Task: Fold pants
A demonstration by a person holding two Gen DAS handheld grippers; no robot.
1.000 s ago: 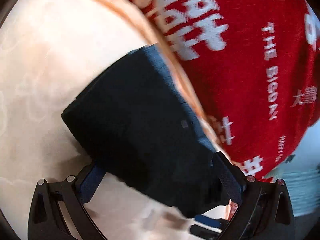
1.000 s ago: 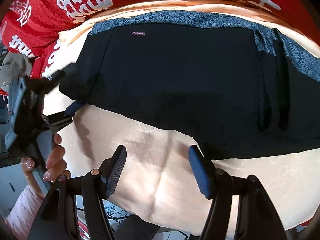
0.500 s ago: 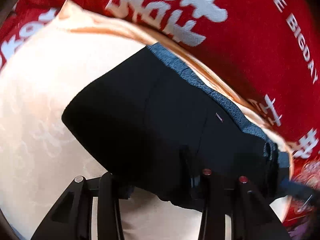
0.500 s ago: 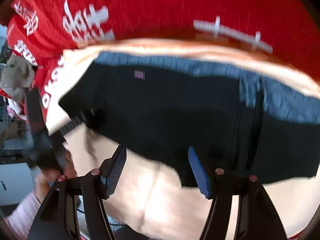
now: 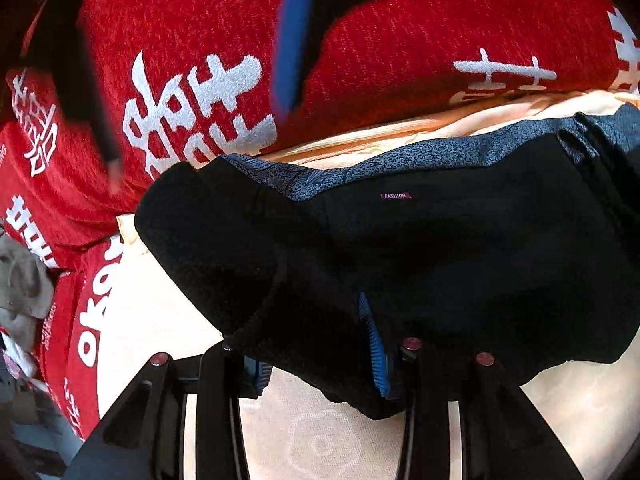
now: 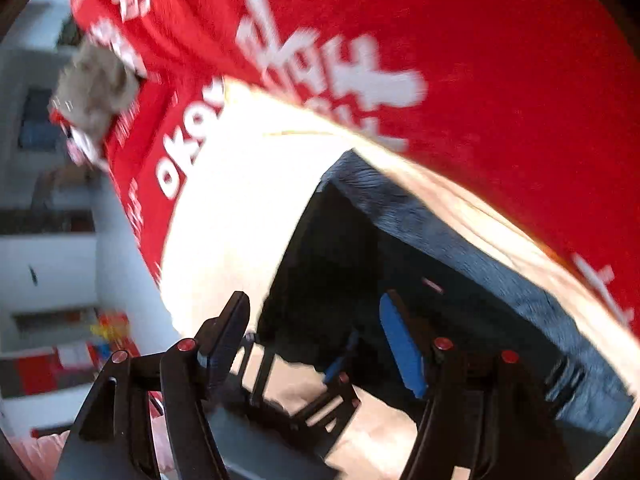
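Pants (image 5: 460, 264): black, with a blue-grey speckled waistband (image 5: 400, 160) and a small "FASHION" tag (image 5: 395, 196) – they lie folded across the cream cloth (image 5: 168, 320); the near left corner is lifted and doubled back on itself.
Surface: the cream cloth lies over a red cover with white lettering (image 5: 192, 112) (what is underneath cannot be made out).
Left hand-held gripper (image 5: 316, 364): clenched on the near edge of the pants, black fabric bunched between its fingers, one blue pad (image 5: 376, 352) showing through the folds. Its jaws have recently been closing.
Right hand-held gripper (image 6: 316, 340): jaws apart, the blue-padded finger (image 6: 400, 348) over the black fabric, the other finger over the cream cloth – nothing pinched between them. They have just been opening slightly. In the left wrist view it appears as a blurred dark shape with a blue pad, above the red cover.
Beyond the edge: a grey crumpled cloth (image 5: 24, 284) at the left border; the right wrist view is blurred.
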